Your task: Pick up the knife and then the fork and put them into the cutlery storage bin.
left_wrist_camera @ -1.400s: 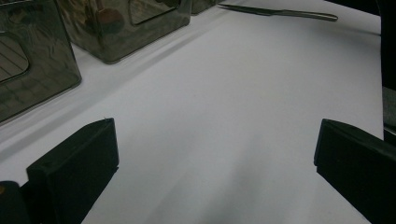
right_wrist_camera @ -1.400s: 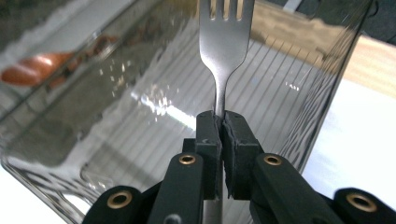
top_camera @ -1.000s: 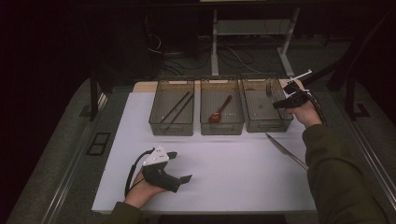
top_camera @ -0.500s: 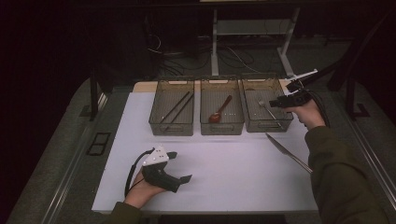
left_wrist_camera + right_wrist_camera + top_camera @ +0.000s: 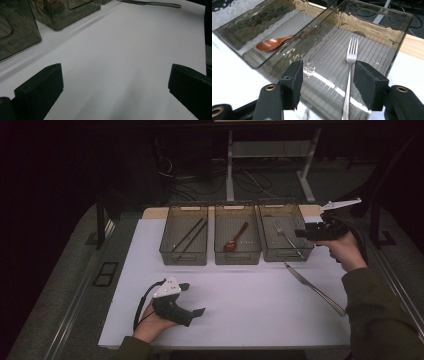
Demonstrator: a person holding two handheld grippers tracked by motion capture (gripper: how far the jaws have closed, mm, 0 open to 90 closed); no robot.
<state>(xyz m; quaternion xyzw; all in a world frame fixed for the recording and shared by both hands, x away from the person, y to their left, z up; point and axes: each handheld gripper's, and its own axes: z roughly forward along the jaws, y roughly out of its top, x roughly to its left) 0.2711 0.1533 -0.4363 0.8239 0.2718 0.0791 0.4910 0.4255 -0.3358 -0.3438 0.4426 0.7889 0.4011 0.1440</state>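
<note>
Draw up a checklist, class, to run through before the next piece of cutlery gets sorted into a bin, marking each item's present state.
1. Fork lies inside the right bin: ok.
2. Right gripper has just been opening, nothing between its jaws: ok.
3. Knife lies flat on the white sheet, free to grasp: ok.
4. Left gripper open, clear of the bins: ok.
5. Which bin takes the knife: cannot tell.

The left gripper [image 5: 196, 312] is a black pistol-grip body with a grey three-cornered plate on top and a looping black cable. The right gripper [image 5: 300, 234] matches, with brass-ringed screw holes behind blocky black jaws. The person wears dark olive sleeves [image 5: 380, 320].
</note>
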